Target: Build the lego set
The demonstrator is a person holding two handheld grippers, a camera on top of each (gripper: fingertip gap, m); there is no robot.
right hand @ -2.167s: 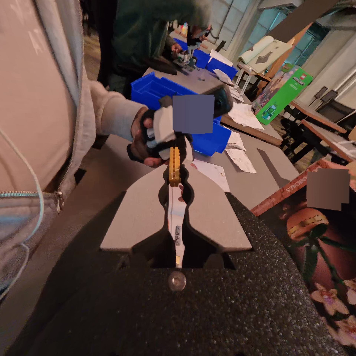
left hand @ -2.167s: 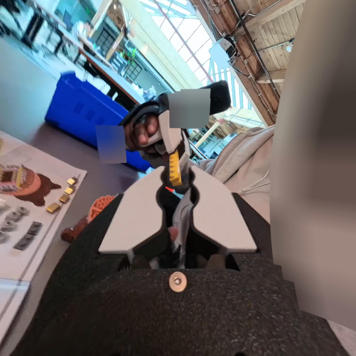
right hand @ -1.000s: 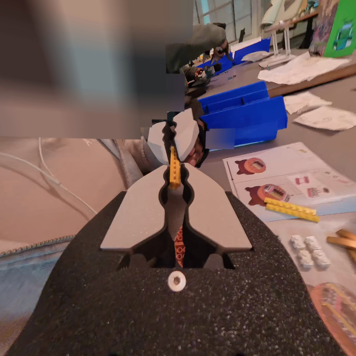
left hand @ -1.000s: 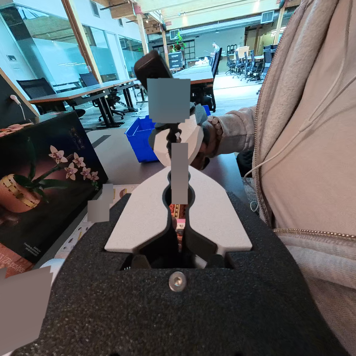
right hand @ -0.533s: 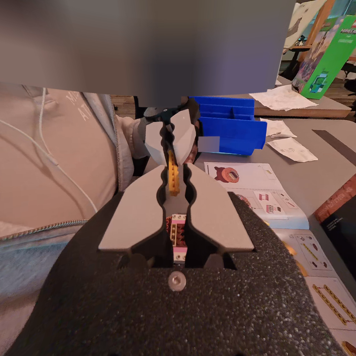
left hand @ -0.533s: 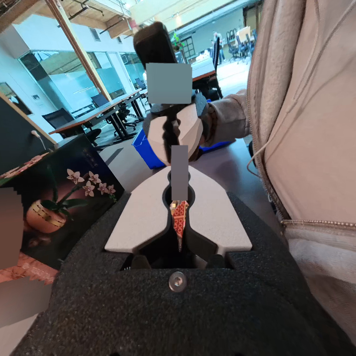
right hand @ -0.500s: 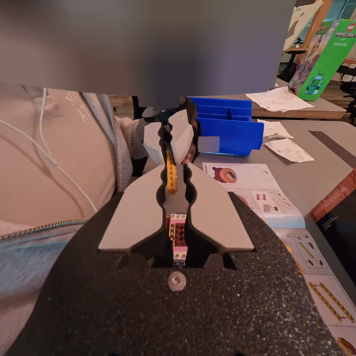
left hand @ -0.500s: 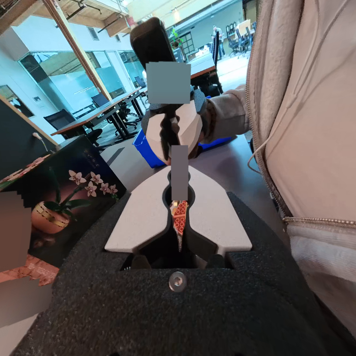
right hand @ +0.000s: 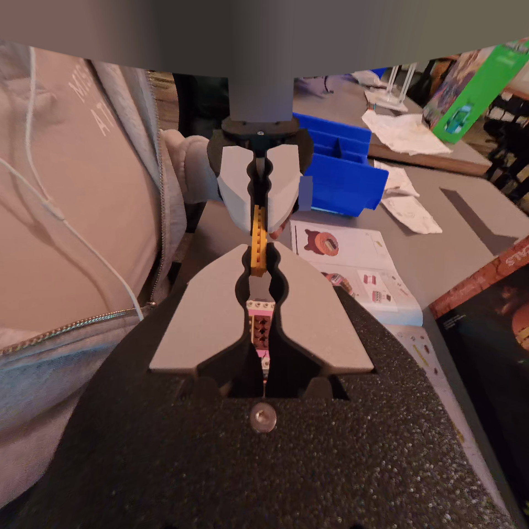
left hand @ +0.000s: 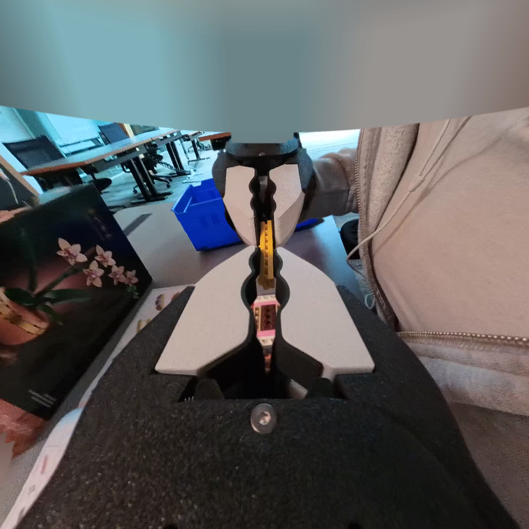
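A long yellow lego plate (left hand: 265, 257) is held on edge between my two grippers, which face each other tip to tip. My left gripper (left hand: 264, 250) is shut on its near end; my right gripper (left hand: 266, 242) clamps the far end. In the right wrist view the right gripper (right hand: 259, 246) is shut on the same yellow plate (right hand: 258, 257), with the left gripper (right hand: 258, 227) opposite. Below, through the gap between the fingers, a pink, white and brown lego build (left hand: 266, 317) shows; it also shows in the right wrist view (right hand: 260, 323).
A blue bin (right hand: 340, 183) stands on the grey table behind an open instruction booklet (right hand: 357, 257). A dark box with an orchid picture (left hand: 57, 286) lies close beside the grippers. A person's beige hoodie (left hand: 443, 229) fills one side. A green box (right hand: 472, 91) and loose papers (right hand: 400, 134) lie farther off. The tips of both grippers are at nearly the same place.
Both grippers stay clamped on the yellow plate. The views have shifted slightly, and the pink and white build now shows under the left gripper's fingers where a red studded part showed.
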